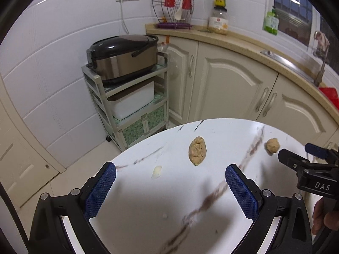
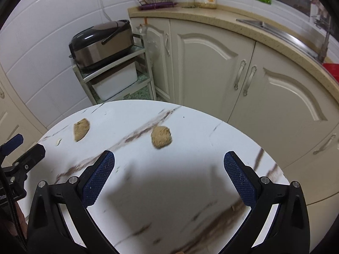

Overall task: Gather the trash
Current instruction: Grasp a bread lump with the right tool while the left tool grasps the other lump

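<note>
Trash scrap lies flat, long axis pointing away.

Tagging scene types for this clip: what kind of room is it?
Home kitchen, most likely: a rice cooker on a shelf cart, a counter with a sink, and a dish rack holding utensils.

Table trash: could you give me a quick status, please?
Left gripper and right gripper open, empty. Two brown scraps and pale peel on table. Nothing in the way.

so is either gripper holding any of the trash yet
No, nothing is held. The left gripper and the right gripper are both open over the table; the brown scraps lie untouched.
</note>
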A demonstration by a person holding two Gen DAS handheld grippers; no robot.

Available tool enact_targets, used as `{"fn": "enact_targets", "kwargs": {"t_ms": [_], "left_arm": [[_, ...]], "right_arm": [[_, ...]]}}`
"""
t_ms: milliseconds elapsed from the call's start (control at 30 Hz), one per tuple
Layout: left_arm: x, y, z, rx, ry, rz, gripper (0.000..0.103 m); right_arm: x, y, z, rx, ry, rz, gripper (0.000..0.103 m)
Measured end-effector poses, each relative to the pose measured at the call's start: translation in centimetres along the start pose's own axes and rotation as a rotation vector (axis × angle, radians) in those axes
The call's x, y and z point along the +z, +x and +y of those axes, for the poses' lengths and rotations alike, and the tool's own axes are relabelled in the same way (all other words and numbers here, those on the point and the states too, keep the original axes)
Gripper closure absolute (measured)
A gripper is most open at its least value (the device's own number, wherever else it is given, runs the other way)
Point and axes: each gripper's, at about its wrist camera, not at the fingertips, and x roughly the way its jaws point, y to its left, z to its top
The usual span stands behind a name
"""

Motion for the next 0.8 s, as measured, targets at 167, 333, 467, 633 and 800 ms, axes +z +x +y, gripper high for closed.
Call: {"fn": "enact_targets", "kwargs": {"t_ms": [167,333,467,633,800], "left_arm": [[1.9,5.6,-0.4,-0.021,0.000,0.046,0.003],[3.2,8.7,-0.7,-0.026,0.006,0.058,0.003],[3.0,9.8,-1.2,-0.029,0.018,0.058,0.005],[3.1,11.0,-2.1,-0.051,0.067,0.071,0.038],[2.4,10.8,-2.7,-0.123,0.088,0.072,0.082]], "right_arm": [[0.9,3.5,0.1,-0.015,-0.022,0.043,0.007],[1.0,5.2,0.2,-0.018,-0.030,0.063,0.015],[1.4,5.7,0.3,-0.029,-0.031,0.054,0.016],[1.4,5.7,0.7,-0.039,-0.060,0.041,0.030],[1.5,5.2,1.5,-0.013,-0.084,0.034,0.078]]}}
